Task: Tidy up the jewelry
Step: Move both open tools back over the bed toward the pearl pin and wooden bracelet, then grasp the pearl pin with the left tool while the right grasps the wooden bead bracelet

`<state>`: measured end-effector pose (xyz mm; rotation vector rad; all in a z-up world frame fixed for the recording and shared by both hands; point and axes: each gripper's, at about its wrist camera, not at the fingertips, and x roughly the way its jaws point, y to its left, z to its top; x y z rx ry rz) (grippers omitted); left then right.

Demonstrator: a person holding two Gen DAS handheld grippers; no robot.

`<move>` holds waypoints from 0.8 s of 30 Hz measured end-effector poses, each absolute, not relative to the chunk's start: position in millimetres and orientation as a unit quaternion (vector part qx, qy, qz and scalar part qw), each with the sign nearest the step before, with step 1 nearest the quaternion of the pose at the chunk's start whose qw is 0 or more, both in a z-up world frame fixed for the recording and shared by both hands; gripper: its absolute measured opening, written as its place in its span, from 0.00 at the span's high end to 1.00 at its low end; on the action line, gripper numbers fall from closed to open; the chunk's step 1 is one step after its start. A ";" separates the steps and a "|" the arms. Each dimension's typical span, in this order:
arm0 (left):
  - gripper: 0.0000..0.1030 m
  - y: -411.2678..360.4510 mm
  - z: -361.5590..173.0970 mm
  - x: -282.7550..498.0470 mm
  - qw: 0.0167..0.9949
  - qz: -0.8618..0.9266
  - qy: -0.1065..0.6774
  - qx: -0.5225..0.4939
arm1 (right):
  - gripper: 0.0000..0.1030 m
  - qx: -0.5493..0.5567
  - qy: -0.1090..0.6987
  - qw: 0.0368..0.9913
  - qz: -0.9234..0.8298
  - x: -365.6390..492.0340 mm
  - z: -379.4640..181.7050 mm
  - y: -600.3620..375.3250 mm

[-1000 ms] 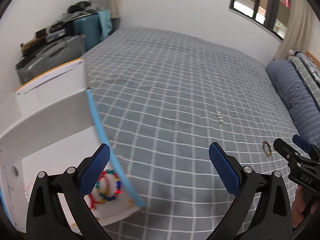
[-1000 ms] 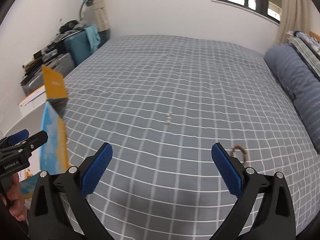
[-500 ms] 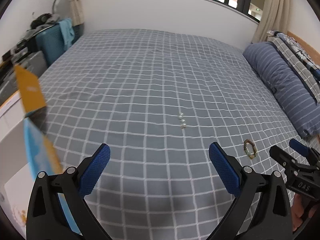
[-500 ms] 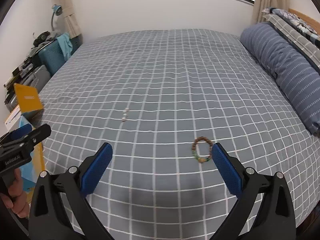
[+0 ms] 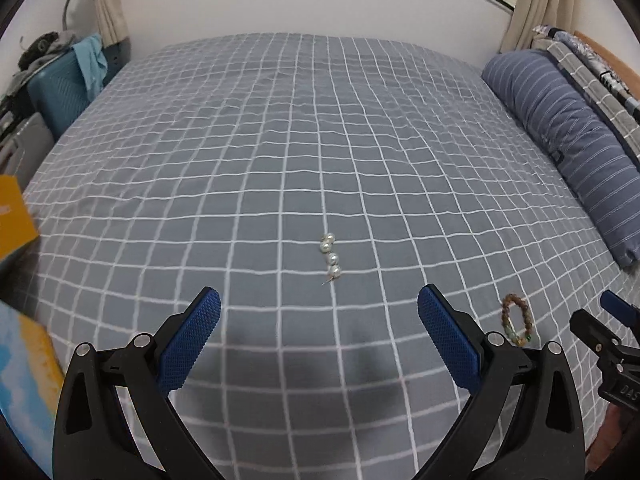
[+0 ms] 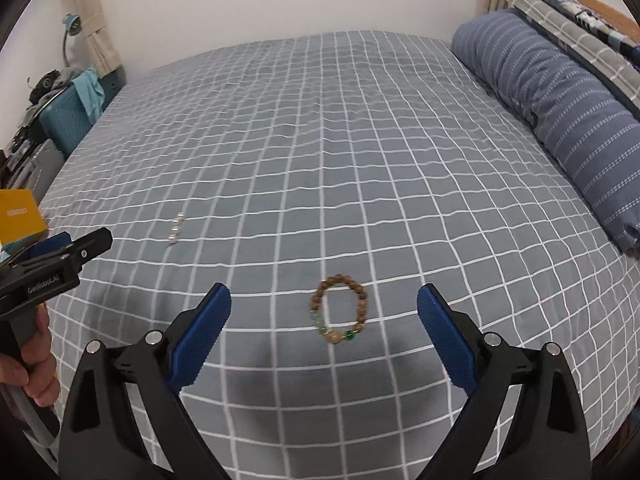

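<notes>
Pearl earrings (image 5: pixel 330 258) in line — long axis running away from left gripper (image 5: pixel 319 335); both grippers spread wide, empty.

Both cameras sit low over the near edge of the checked bedspread (image 5: pixel 304 152), each looking forward between its own spread blue-padded fingers toward the far wall. The left wrist view centres on the pearl earrings (image 5: pixel 330 258), with the wooden bead bracelet (image 5: pixel 517 319) off to its right and the right gripper (image 5: pixel 612 328) at its right edge. The right wrist view stands further right, close above the bracelet (image 6: pixel 339 309); the earrings (image 6: pixel 176 229) and left gripper (image 6: pixel 76 248) lie to its left. Both views share the striped bolster pillow (image 6: pixel 560 100) on the right.
</notes>
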<state>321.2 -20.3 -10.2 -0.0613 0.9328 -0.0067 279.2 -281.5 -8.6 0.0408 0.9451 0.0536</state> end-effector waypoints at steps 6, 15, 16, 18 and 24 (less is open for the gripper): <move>0.06 -25.7 -40.3 355.1 0.883 -0.005 0.468 -0.018 | 0.20 0.021 0.481 0.876 0.014 298.1 -36.9 -294.3; 0.06 -28.1 -77.6 392.3 0.871 -0.003 0.492 -0.012 | 0.31 0.028 0.516 0.856 0.006 319.3 -75.1 -305.1; 0.06 -27.9 -81.1 395.8 0.869 -0.001 0.495 -0.013 | 0.34 0.028 0.520 0.854 0.004 320.8 -79.1 -306.1; 0.06 -28.3 -87.6 399.8 0.866 -0.004 0.500 -0.013 | 0.36 0.027 0.524 0.851 0.004 322.8 -83.7 -306.8; 0.10 -30.0 -100.7 407.5 0.863 -0.004 0.505 -0.011 | 0.50 0.026 0.541 0.841 0.004 325.0 -96.8 -306.3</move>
